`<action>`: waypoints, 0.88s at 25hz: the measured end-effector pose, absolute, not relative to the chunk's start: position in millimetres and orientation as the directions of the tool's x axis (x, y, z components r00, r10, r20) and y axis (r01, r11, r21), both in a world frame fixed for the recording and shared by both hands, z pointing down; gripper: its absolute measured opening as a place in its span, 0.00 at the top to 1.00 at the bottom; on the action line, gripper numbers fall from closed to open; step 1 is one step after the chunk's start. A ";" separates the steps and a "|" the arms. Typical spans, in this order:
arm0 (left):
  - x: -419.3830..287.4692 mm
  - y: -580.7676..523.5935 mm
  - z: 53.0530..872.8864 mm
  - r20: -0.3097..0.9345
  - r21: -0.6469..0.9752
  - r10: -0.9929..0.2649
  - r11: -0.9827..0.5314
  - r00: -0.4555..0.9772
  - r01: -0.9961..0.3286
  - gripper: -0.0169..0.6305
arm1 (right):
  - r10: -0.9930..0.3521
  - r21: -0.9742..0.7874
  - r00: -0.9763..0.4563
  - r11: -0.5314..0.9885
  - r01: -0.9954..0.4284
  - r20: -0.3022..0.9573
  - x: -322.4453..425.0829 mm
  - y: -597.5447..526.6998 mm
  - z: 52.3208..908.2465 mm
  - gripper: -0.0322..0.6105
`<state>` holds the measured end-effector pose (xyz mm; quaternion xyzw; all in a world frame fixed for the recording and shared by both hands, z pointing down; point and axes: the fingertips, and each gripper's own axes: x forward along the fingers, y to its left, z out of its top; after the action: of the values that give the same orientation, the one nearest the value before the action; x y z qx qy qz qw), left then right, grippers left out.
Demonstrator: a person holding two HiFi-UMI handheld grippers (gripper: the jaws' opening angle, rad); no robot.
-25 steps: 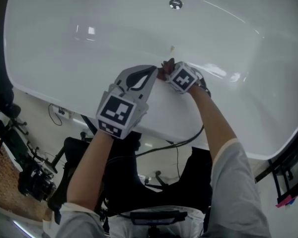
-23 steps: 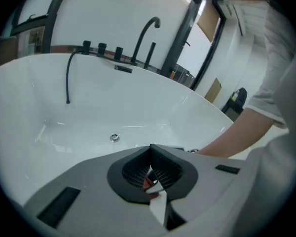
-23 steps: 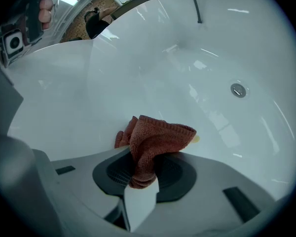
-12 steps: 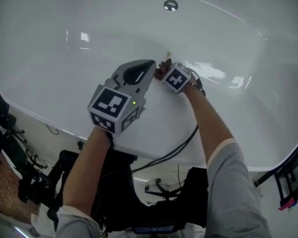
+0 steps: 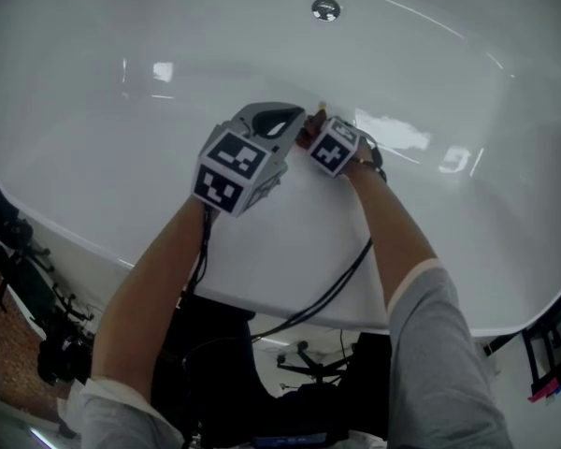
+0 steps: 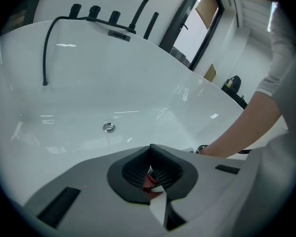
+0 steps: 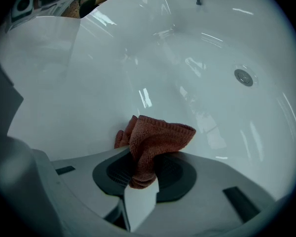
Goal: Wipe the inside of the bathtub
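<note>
The white bathtub (image 5: 150, 110) fills the head view, with its drain (image 5: 325, 8) at the far side. My right gripper (image 5: 310, 131) reaches over the near rim and is shut on a rust-red cloth (image 7: 155, 137), which bunches out past its pads against the tub's inner wall. My left gripper (image 5: 294, 118) lies just left of it, its tip next to the cloth (image 5: 305, 135). Its jaws are shut, and a sliver of red (image 6: 148, 180) shows low in the slit between the pads. I cannot tell whether it is pinched there.
A black tap set and hose (image 6: 96, 14) stand on the tub's far rim. The tub's near rim (image 5: 290, 251) runs under both forearms, with cables (image 5: 327, 283) hanging below it. A dark chair and gear (image 5: 37, 344) stand on the floor outside the tub.
My left gripper has moved up and to the right, closing in on the right gripper's tip. The right gripper with the cloth has barely shifted.
</note>
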<state>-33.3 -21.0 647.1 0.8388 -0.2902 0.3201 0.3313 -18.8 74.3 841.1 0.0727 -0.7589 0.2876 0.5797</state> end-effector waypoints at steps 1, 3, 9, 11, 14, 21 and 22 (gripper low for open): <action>-33.5 -22.5 651.9 0.732 0.372 -0.269 -0.612 0.626 -0.698 0.96 | 0.210 -0.336 -0.309 0.832 -0.441 0.928 -18.8 73.5 843.4 0.79; -35.2 -25.5 660.0 0.739 0.368 -0.259 -0.617 0.622 -0.695 0.96 | 0.182 -0.298 -0.290 0.854 -0.426 0.939 -19.8 71.6 848.1 0.79; -49.8 -33.3 678.0 0.761 0.353 -0.270 -0.591 0.590 -0.725 0.96 | 0.083 -0.185 -0.249 0.889 -0.419 0.965 -11.6 51.9 855.6 0.79; -53.8 -32.1 680.5 0.761 0.357 -0.272 -0.583 0.589 -0.730 0.96 | 0.061 -0.163 -0.244 0.891 -0.423 0.968 -8.4 46.9 855.6 0.79; -61.1 -31.6 683.9 0.764 0.363 -0.277 -0.562 0.583 -0.743 0.96 | 0.015 -0.119 -0.233 0.889 -0.443 0.972 -1.6 34.7 856.0 0.79; -67.0 -33.1 682.1 0.770 0.359 -0.276 -0.556 0.575 -0.749 0.96 | -0.031 -0.089 -0.231 0.867 -0.491 0.973 10.2 2.6 851.0 0.79; -66.3 -33.9 680.2 0.769 0.362 -0.278 -0.554 0.576 -0.750 0.96 | -0.032 -0.106 -0.259 0.858 -0.502 0.965 9.5 -1.1 845.8 0.79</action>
<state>-66.3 -33.9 680.2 0.8152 -0.3151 0.3355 0.3516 9.5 -1.1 845.8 0.1740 -0.7673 0.2015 0.5835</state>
